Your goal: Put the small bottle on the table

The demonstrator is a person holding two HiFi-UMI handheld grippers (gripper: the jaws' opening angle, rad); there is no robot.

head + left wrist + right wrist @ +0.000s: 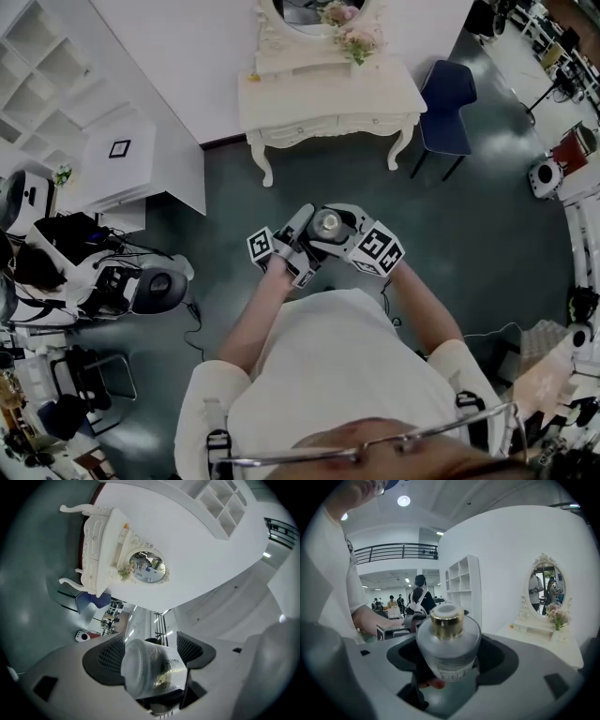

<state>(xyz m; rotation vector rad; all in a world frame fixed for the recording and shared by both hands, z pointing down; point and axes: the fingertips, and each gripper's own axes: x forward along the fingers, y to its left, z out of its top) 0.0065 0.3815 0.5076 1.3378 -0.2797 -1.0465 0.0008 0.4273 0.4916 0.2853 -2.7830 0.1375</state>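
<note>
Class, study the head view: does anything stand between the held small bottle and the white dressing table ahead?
Nothing visible does. Only bare floor lies between the small bottle and the dressing table; the blue chair stands beside the table, off that path.

In the head view the small bottle [328, 223] is mostly covered by the left gripper [309, 234] and right gripper [345, 234]; the mirror [314, 11] is cut off. The label [450, 671] cannot be read.
</note>
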